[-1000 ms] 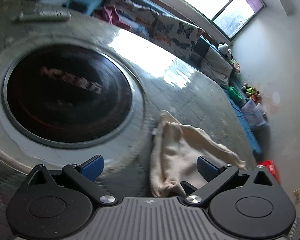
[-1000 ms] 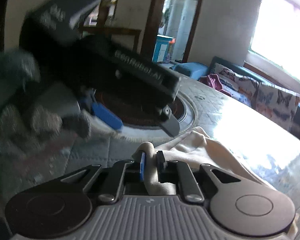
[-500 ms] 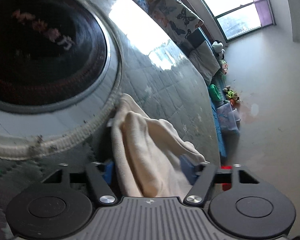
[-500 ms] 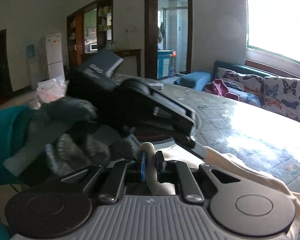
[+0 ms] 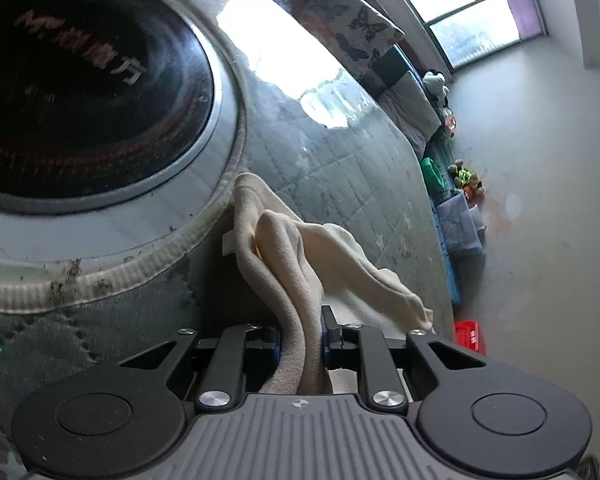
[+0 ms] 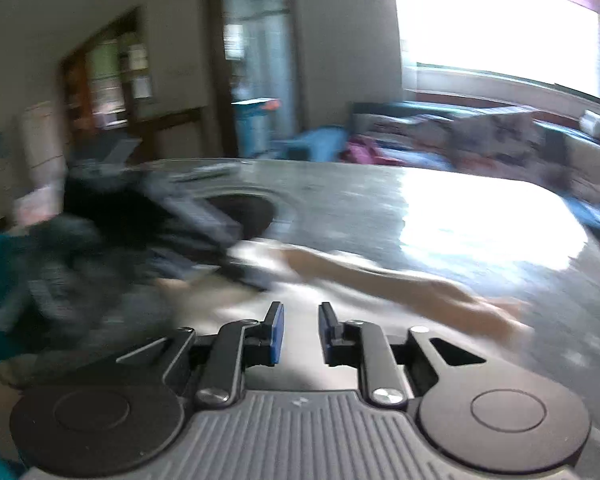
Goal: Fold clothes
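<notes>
The left gripper (image 5: 300, 338) has its blue-padded fingers closed on a bunched fold of the cream fleece garment (image 5: 300, 248). The garment lies on the grey quilted counter (image 5: 340, 176), its far end touching the ribbed edge of the round dark glass hotplate (image 5: 80, 92) to the left. Right of the garment, bare quilted surface runs to the counter's right edge.

The right gripper (image 6: 300, 334) has its fingers parted by a narrow gap and holds nothing. The garment (image 6: 380, 280), blurred, stretches across just beyond them. A gloved hand (image 6: 60, 264) with the left gripper (image 6: 204, 232) sits at the left.
</notes>
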A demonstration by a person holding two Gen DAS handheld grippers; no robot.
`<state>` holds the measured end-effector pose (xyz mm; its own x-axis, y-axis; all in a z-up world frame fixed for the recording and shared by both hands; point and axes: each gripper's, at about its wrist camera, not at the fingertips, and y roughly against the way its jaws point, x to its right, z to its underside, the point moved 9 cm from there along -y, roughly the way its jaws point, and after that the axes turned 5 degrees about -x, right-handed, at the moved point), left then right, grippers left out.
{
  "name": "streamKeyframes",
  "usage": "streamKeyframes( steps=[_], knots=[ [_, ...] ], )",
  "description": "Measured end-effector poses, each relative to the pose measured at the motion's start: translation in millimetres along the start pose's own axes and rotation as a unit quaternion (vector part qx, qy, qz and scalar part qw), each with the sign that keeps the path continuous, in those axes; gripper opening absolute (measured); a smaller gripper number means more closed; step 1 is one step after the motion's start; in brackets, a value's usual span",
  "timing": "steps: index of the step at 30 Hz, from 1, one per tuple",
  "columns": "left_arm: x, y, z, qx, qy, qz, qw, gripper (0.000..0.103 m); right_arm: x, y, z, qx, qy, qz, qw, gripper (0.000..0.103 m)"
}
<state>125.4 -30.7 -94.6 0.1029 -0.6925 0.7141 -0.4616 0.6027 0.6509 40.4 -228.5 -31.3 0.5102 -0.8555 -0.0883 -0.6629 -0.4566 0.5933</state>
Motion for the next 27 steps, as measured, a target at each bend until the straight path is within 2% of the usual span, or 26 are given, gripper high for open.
streamKeyframes(
  steps=[2,5,8,13,17,18,20,27],
  knots=[
    [2.0,0.2,1.2,0.002,-0.011,-0.006,0.9999,0.019,34.9,2.1,4.6,-0.005,-0.031,0.04,0.999,0.021],
    [4.9,0.6,2.9,0.004,-0.028,-0.015,0.9995,0.019,82.1,2.6,14.1,-0.013,-0.074,0.078,0.994,0.023],
    [8.8,-1.0,3.2,0.006,-0.042,-0.025,0.9988,0.019,120.3,2.0,22.3,-0.016,-0.111,0.108,0.988,0.032],
    [15.4,-3.9,3.6,0.009,-0.065,-0.041,0.997,0.019,153.4,-9.9,34.4,-0.027,-0.174,0.095,0.98,0.034],
    [24.8,-5.1,2.1,0.012,-0.086,-0.048,0.9951,0.019,150.6,-19.2,34.3,-0.022,-0.183,0.065,0.981,0.031],
    [28.6,-4.9,1.2,0.014,-0.092,-0.048,0.9945,0.018,148.2,-20.5,33.8,-0.021,-0.18,0.06,0.982,0.018],
    [36.2,-4.4,-0.5,0.017,-0.105,-0.047,0.9932,0.017,145.6,-16.8,31.1,-0.013,-0.175,0.059,0.983,0.009],
    [62.9,-2.7,-6.4,0.027,-0.15,-0.047,0.9872,0.015,144.1,22.2,13.9,0.041,-0.156,0.082,0.983,0.008]
  ],
)
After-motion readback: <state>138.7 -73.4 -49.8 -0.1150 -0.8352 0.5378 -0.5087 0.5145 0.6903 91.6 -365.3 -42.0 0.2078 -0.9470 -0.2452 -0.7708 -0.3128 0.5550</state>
